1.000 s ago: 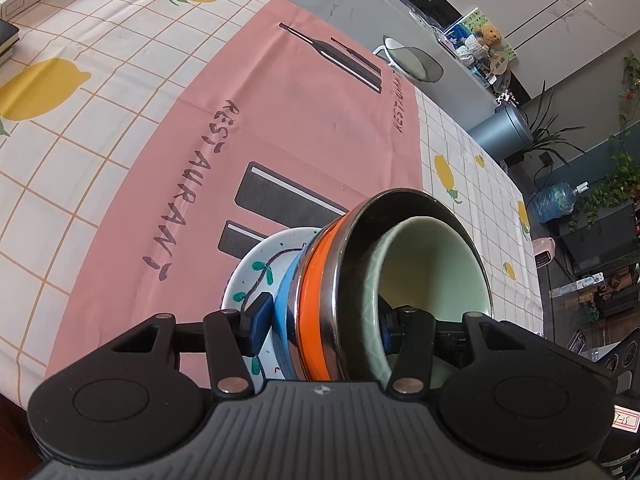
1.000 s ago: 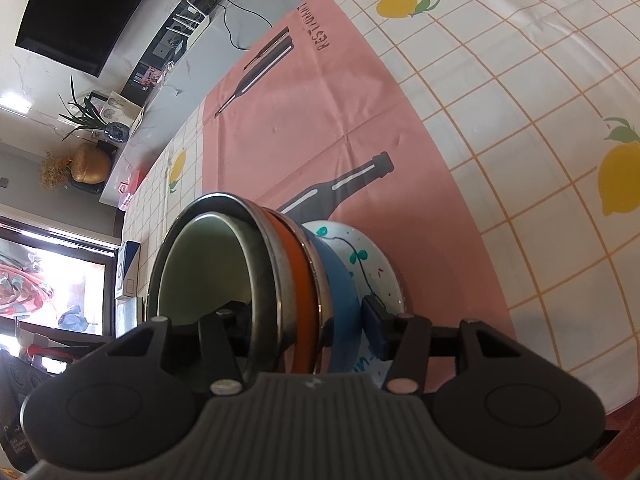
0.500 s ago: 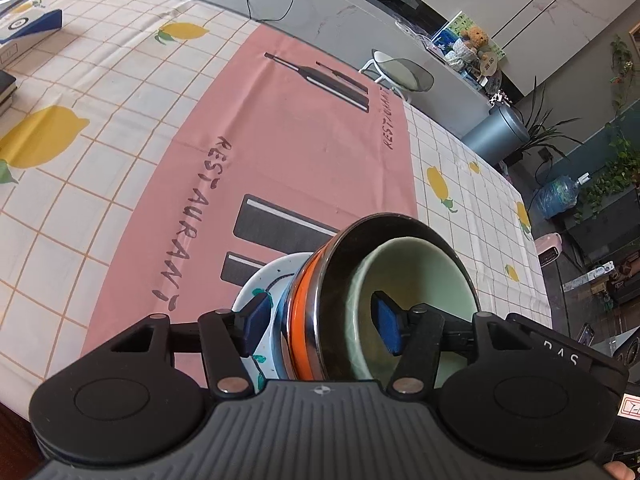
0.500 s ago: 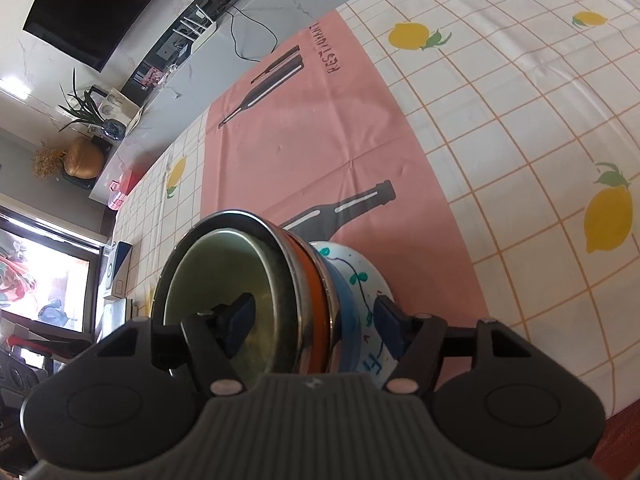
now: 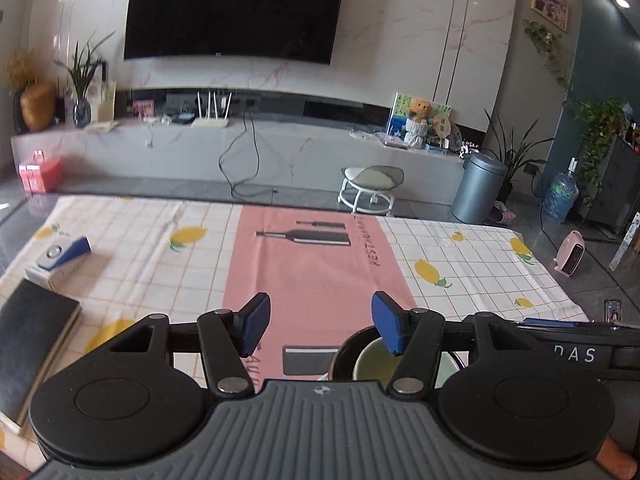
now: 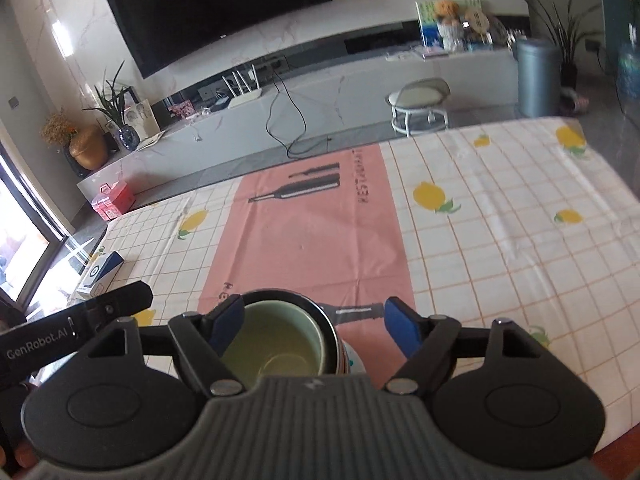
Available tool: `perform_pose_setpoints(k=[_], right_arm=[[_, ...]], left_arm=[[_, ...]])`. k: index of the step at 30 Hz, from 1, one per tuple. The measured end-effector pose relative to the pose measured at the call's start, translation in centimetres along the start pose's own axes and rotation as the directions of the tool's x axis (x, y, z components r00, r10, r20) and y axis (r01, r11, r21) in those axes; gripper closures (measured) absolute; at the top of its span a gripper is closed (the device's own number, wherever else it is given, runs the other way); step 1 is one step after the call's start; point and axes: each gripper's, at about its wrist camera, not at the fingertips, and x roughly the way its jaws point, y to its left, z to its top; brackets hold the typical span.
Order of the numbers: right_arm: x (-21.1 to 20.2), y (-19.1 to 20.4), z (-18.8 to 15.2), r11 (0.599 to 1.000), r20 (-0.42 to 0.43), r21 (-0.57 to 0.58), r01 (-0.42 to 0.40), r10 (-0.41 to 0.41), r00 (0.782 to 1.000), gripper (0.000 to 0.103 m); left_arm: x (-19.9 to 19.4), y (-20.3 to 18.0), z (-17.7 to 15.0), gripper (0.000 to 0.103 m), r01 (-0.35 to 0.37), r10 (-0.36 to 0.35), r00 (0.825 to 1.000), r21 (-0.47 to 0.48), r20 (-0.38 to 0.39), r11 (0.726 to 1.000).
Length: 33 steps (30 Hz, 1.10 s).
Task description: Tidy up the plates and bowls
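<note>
Covering the table is a tablecloth (image 5: 460, 264) with an orange grid and yellow lemons, and down its middle runs a pink strip (image 5: 316, 276) printed with dark bottles and the word RESTAURANT. On this pink strip, at the near edge, stands the stack of bowls (image 6: 280, 344): a pale green bowl (image 6: 276, 340) sits inside a dark metal one, and under them a white plate with green marks (image 6: 352, 360) shows a little.

The left gripper (image 5: 320, 328) is above the cloth, its blue pads wide apart and still opening, with nothing between them; the stack lies low under its right finger. The right gripper (image 6: 316, 320) is also opening wide; the stack is seen between its fingers but the pads do not press on it.

At the left side of the table lie a black book (image 5: 32, 340) and a white and blue box (image 5: 60, 258). Behind the table there is a marble wall with a large dark television (image 5: 236, 8), a long low cabinet (image 5: 280, 152), a small round stool (image 5: 372, 188), a grey bin (image 5: 478, 186), several green plants and a teddy bear (image 5: 418, 114).
</note>
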Motion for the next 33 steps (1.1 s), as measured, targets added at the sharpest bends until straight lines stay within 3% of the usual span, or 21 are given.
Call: perform_pose_setpoints(k=[3, 7, 11, 19, 26, 33], right_arm=[[-1.6, 1.2, -0.5, 0.998, 0.049, -0.066, 0.007, -0.004, 0.999, 0.015], [-3.5, 2.2, -1.9, 0.991, 0.099, -0.132, 0.023, -0.010, 0.995, 0.013], [-4.8, 2.6, -3.8, 0.990, 0.126, -0.134, 0.043, -0.026, 0.992, 0.013], [-7.1, 3.3, -7.3, 0.982, 0.192, -0.134, 0.134, -0.107, 0.976, 0.013], [-7.5, 3.1, -9.9, 0.969, 0.160, -0.143, 0.200, -0.177, 0.971, 0.013], [-6.5, 2.2, -12.2, 0.977, 0.028, -0.106, 0.185, -0.183, 0.983, 0.013]], left_arm=[[-1.8, -0.5, -0.5, 0.033, -0.015, 0.012, 0.999, 0.052, 0.047, 0.999], [-3.4, -0.7, -1.5, 0.029, -0.041, 0.034, 0.997, 0.093, 0.075, 0.995], [-4.4, -0.6, -2.4, 0.026, -0.032, 0.025, 0.998, 0.112, 0.057, 0.993], [-5.4, -0.4, -4.5, 0.026, -0.096, 0.096, 0.995, 0.084, 0.014, 0.992], [-4.6, 0.2, -7.8, 0.026, -0.132, 0.136, 0.987, 0.060, -0.081, 0.989], [-3.7, 0.0, -9.5, 0.026, -0.116, 0.122, 0.975, 0.045, -0.185, 0.992]])
